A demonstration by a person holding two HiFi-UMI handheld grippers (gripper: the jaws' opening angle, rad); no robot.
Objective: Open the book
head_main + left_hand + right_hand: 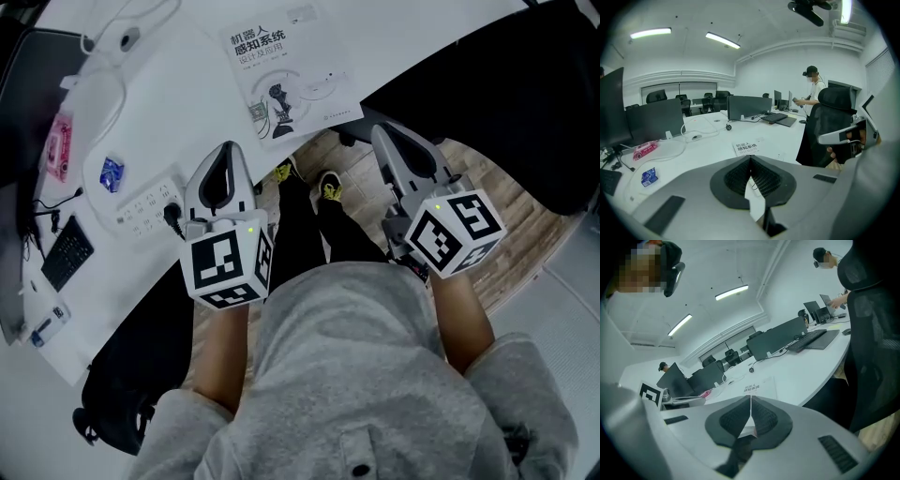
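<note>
While the closed book (286,70) lies flat near the edge of the white desk (187,84) in the head view, the left gripper view shows the left gripper (750,158) with fingers pressed together, empty; the right gripper view shows the right gripper (750,398) likewise.

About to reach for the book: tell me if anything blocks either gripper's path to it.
Nothing visible does. The closed book lies on bare white table ahead of the left gripper and right gripper; the power strip sits off to one side.
</note>
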